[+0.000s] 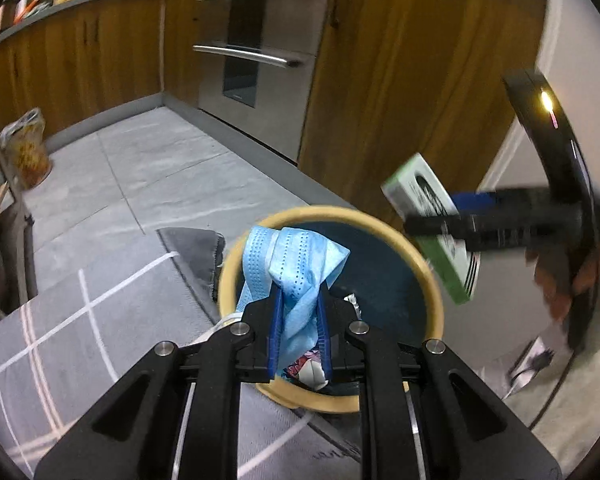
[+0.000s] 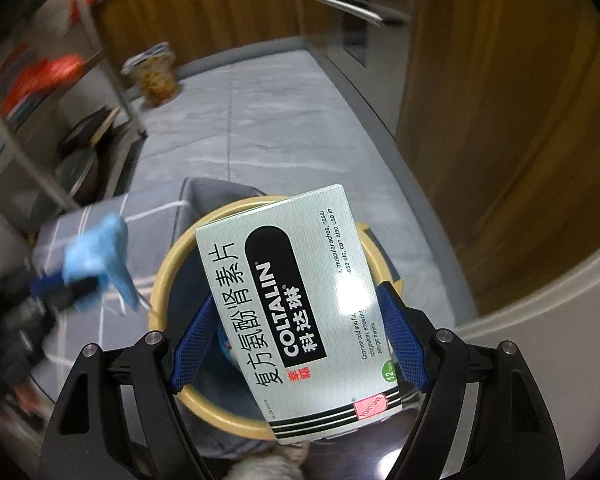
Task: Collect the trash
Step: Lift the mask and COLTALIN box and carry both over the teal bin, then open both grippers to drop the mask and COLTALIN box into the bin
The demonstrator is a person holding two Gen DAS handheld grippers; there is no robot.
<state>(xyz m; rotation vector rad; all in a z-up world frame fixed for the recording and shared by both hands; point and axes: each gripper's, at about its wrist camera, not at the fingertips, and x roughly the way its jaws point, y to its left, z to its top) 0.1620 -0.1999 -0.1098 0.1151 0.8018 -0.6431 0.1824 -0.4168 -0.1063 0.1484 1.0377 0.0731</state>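
Observation:
A crumpled light-blue face mask (image 1: 296,264) is pinched in my left gripper (image 1: 300,300), which is shut on it just over the near rim of a round bin (image 1: 236,256) with a tan rim and dark inside. Some wrappers lie in the bin's bottom. My right gripper (image 2: 296,296) is clamped wide on a white and green medicine box (image 2: 300,304), held above the bin (image 2: 168,272). In the left wrist view the box (image 1: 416,188) and right gripper (image 1: 460,216) hang blurred at the bin's right. In the right wrist view the mask (image 2: 100,256) and left gripper (image 2: 72,284) show blurred at left.
The bin stands at the edge of a grey rug (image 1: 80,320) with white lines on a grey tiled floor. Wooden cabinets (image 1: 400,80) and an oven (image 1: 252,52) line the far side. A snack bag (image 1: 28,148) sits on the floor, a metal rack (image 2: 40,120) at left.

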